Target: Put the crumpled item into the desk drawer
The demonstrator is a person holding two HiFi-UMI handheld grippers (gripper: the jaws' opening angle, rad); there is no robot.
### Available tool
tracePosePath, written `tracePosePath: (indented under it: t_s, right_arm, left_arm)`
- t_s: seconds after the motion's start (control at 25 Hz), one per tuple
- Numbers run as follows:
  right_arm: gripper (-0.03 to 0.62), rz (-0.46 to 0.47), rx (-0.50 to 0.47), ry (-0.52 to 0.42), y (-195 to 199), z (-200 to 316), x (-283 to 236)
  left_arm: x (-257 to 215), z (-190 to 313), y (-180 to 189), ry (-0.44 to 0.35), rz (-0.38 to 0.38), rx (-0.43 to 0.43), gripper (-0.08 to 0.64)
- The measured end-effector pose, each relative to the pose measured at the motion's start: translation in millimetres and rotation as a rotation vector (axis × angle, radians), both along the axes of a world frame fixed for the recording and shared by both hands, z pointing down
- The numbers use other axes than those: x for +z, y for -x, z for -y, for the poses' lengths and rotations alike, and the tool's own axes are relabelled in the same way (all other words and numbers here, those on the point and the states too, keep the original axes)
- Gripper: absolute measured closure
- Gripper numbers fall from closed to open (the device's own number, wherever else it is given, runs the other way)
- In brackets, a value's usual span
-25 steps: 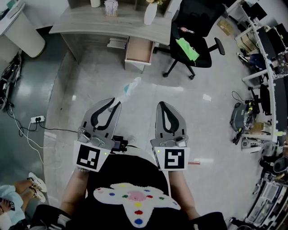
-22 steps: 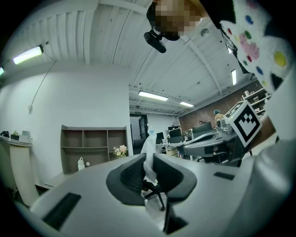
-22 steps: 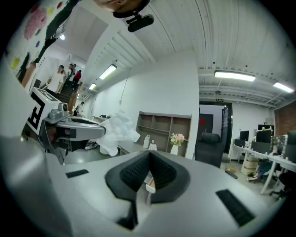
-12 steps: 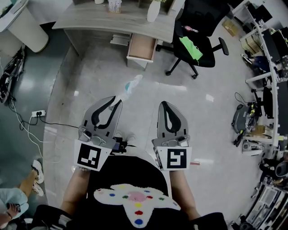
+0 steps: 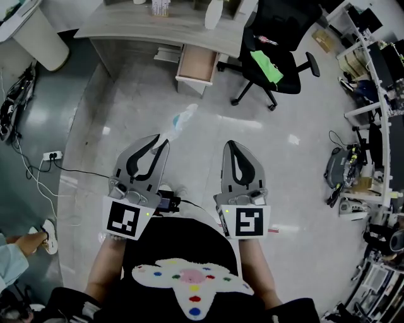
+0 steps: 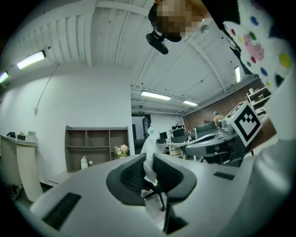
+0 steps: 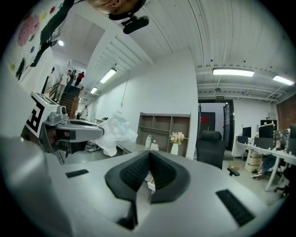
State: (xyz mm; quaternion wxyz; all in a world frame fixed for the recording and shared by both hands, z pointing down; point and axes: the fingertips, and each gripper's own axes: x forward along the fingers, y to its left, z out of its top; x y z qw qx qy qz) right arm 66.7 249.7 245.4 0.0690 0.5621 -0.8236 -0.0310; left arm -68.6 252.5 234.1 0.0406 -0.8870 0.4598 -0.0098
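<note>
The crumpled item (image 5: 181, 120) is a white and pale-blue wad of thin plastic. It sticks out forward from the tips of my left gripper (image 5: 166, 142), which is shut on it above the floor. In the left gripper view the wad (image 6: 148, 144) stands pinched between the dark pads. My right gripper (image 5: 228, 145) hovers beside the left one, shut and holding nothing; its pads (image 7: 157, 173) meet at the tips. Ahead stands the grey desk (image 5: 126, 28) with its drawer (image 5: 197, 63) pulled open. The right gripper view shows the left gripper (image 7: 78, 128) and the wad (image 7: 115, 132).
A black office chair (image 5: 273, 44) with a green cloth (image 5: 265, 67) on its seat stands right of the drawer. A white vase (image 5: 213, 14) is on the desk. A power strip (image 5: 53, 155) and cables lie at left. Equipment and desks (image 5: 360, 170) crowd the right side.
Both grippers and the wad keep the same pose. The view has drifted slightly towards the desk. A person's feet at the lower left have moved further left.
</note>
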Motion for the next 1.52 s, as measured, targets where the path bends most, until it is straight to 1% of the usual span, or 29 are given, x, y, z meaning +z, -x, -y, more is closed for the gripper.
tracePosePath:
  t_s: [0.08, 0.2, 0.32, 0.44, 0.64, 0.8, 0.96, 1.16, 1.28, 1.36, 1.52]
  right_arm:
    - [0.589, -0.01, -0.001, -0.011, -5.4, -3.9, -0.6]
    - [0.589, 0.01, -0.001, -0.007, -8.5, -9.3, -1.4]
    - [0.588, -0.021, -0.001, -0.033, -11.9, -10.6, -1.5]
    - [0.589, -0.003, -0.002, -0.024, -9.2, -12.3, -2.8]
    - [0.588, -0.011, 0.01, -0.034, -11.5, -12.1, -1.6]
    - [0.589, -0.029, 0.008, -0.041, -16.1, -13.2, 0.3]
    - [0.588, -0.019, 0.012, -0.034, -19.3, -15.3, 1.2]
    - [0.589, 0.025, 0.024, -0.017, -16.6, -16.8, 5.2]
    - [0.589, -0.009, 0.038, -0.036, -18.1, -20.8, 7.3]
    - [0.589, -0.017, 0.045, -0.037, -20.9, -17.3, 8.1]
    - [0.589, -0.013, 0.055, -0.02, -31.0, 17.4, 11.7]
  left_arm:
    - [-1.7, -4.0, -4.5, -0.012, 0.001, -0.002, 0.506]
    - [-4.2, -7.9, -8.8, -0.026, -0.003, -0.005, 0.506]
    - [-5.7, -9.1, -9.5, -0.037, -0.01, -0.008, 0.506]
    - [-6.9, -10.9, -9.9, -0.044, -0.011, 0.003, 0.506]
    - [-8.2, -11.3, -9.0, -0.054, -0.015, 0.003, 0.506]
    - [-6.6, -12.5, -10.5, -0.059, -0.004, -0.004, 0.506]
    - [-8.0, -13.1, -11.5, -0.056, -0.002, -0.009, 0.506]
    - [-6.6, -10.9, -11.6, -0.062, 0.007, 0.003, 0.506]
    - [-5.8, -12.1, -9.9, -0.069, 0.009, 0.014, 0.506]
    - [-5.3, -6.6, -12.4, -0.073, 0.012, 0.021, 0.506]
    - [-2.4, 29.7, -25.0, -0.062, 0.016, 0.036, 0.506]
